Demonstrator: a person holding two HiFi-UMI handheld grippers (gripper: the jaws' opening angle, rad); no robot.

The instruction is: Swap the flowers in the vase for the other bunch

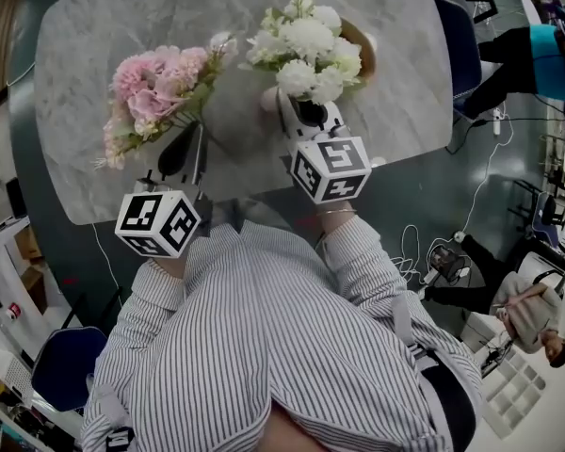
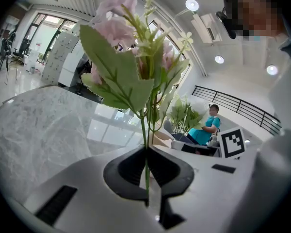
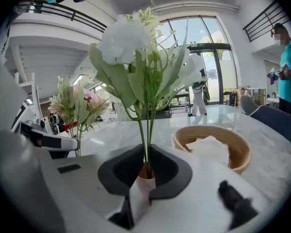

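Pink flowers (image 2: 117, 28) are being pinched by the stem in the left gripper (image 2: 146, 154) above the marble table (image 1: 94, 45). The right gripper (image 3: 146, 164) is apparently squeezing the vase (image 3: 145, 181) at its neck, white flowers (image 3: 123, 40) standing inside, a wooden bowl (image 3: 235, 149) sitting beyond.

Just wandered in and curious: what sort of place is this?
Probably an open-plan office or lab atrium: a marble table, a railed mezzanine, tall glass doors and trailing cables.

The table (image 1: 104, 26) is grey stone with pale swirls and a round edge. A brown wooden bowl (image 1: 365, 53) sits on it with something white (image 3: 211, 148) inside. A small pale vase (image 3: 144, 182) is just beside the bowl. Its foot is hidden.
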